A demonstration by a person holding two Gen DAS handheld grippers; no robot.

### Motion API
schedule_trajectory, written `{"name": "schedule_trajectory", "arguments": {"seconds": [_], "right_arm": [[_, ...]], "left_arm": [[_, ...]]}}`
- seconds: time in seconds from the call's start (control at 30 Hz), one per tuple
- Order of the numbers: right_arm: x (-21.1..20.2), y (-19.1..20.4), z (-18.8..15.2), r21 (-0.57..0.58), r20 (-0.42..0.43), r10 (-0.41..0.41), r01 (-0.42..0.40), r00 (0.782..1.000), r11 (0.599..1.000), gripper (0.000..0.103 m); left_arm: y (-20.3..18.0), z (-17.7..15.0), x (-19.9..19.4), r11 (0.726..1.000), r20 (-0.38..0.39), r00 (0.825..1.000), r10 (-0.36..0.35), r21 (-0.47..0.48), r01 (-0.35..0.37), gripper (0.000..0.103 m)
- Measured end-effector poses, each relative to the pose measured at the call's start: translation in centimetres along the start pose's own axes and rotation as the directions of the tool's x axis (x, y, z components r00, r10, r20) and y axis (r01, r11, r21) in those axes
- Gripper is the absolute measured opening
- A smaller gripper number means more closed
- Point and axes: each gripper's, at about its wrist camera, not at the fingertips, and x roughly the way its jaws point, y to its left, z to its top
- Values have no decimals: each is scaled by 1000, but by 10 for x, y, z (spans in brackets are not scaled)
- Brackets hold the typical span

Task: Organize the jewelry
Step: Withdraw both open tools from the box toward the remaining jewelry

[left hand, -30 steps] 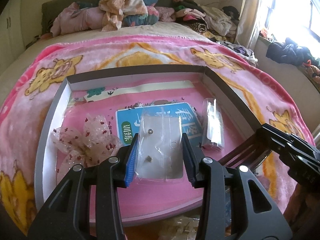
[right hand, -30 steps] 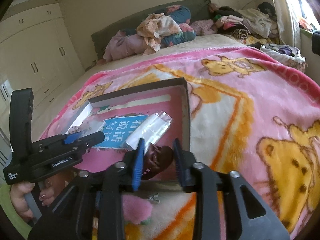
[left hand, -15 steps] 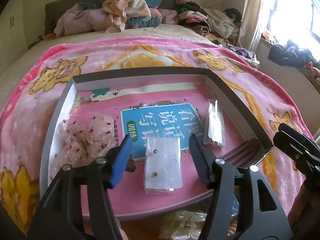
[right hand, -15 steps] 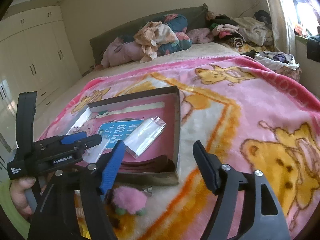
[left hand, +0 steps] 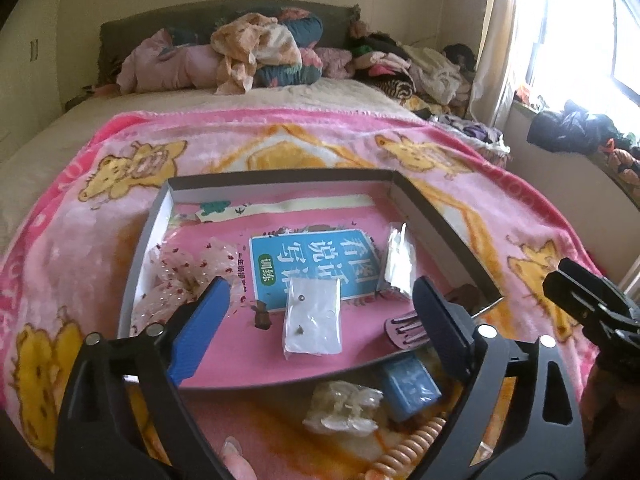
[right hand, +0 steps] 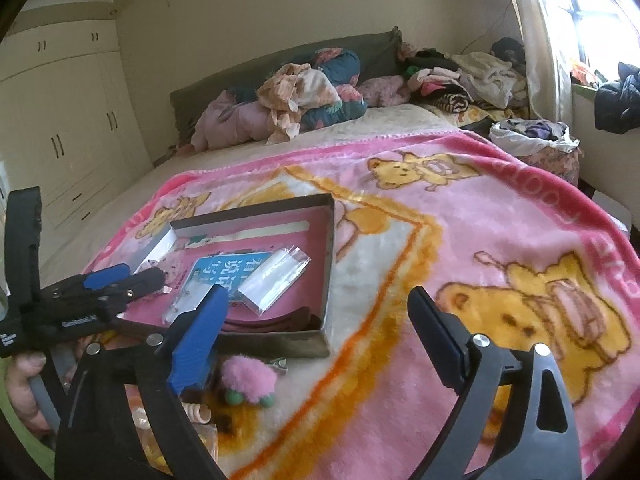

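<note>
A grey-walled box (left hand: 440,220) with a pink floor lies on the blanket. A clear bag with an earring card (left hand: 314,322) rests flat on its floor, near a blue booklet (left hand: 312,264). My left gripper (left hand: 320,286) hovers above the bag, jaws still opening, its pads touching nothing. A brown hair clip (left hand: 408,332) sits in the box's near right corner. In the right wrist view my right gripper (right hand: 318,304) is also opening, with nothing in it, back from the box (right hand: 330,264) and the clip (right hand: 280,320). The left gripper (right hand: 108,280) shows at the left.
The box also holds a dotted fabric bow (left hand: 180,276) and a second clear bag (left hand: 398,264). In front of it lie a crumpled clear packet (left hand: 344,404), a small blue box (left hand: 412,384), an orange coil (left hand: 412,440) and a pink pom-pom (right hand: 250,380). Clothes pile at the headboard.
The left gripper let go of the earring bag, which now lies in the box. The right gripper released the brown hair clip. Both jaws spread wide and both pulled back and up.
</note>
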Motion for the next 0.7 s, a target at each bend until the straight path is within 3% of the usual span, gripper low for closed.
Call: {"name": "schedule_trajectory", "arguments": {"seconds": [0.7], "right_arm": [[-47, 22, -14, -78, 54, 1, 3, 999, 997, 95]], "left_arm": [[-5, -27, -57, 998, 98, 994, -49, -21, 51, 91]]}}
